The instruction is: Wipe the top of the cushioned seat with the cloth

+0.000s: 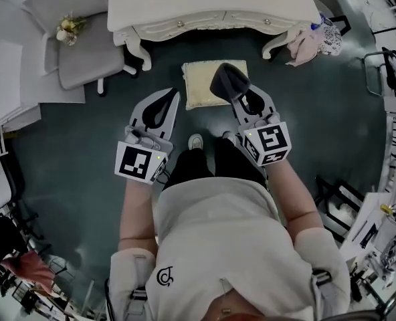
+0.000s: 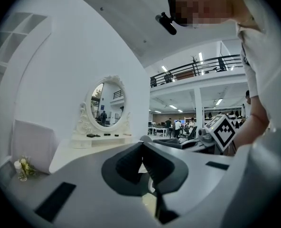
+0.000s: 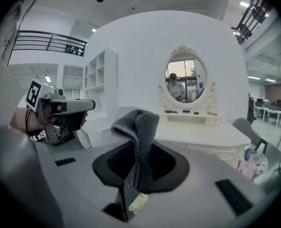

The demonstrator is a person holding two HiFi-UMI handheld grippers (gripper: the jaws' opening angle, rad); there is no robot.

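The cushioned seat (image 1: pixel 201 85) is a pale yellow square stool on the dark floor, just in front of the white dressing table. My right gripper (image 1: pixel 236 93) is shut on a dark grey cloth (image 1: pixel 227 79), which it holds over the seat's right part; I cannot tell if cloth and seat touch. Seen from the right gripper view, the cloth (image 3: pixel 138 125) stands up folded between the jaws of that gripper (image 3: pixel 139 148). My left gripper (image 1: pixel 171 97) hangs left of the seat, shut with nothing in it, and its jaws (image 2: pixel 142 147) meet at the tip.
The white dressing table (image 1: pixel 211 5) with an oval mirror (image 3: pixel 185 80) stands behind the seat. A grey chair (image 1: pixel 84 52) with a small flower bottle (image 1: pixel 67 29) is at the left. Pink fabric (image 1: pixel 308 43) lies by the table's right leg. Racks and clutter line the right side.
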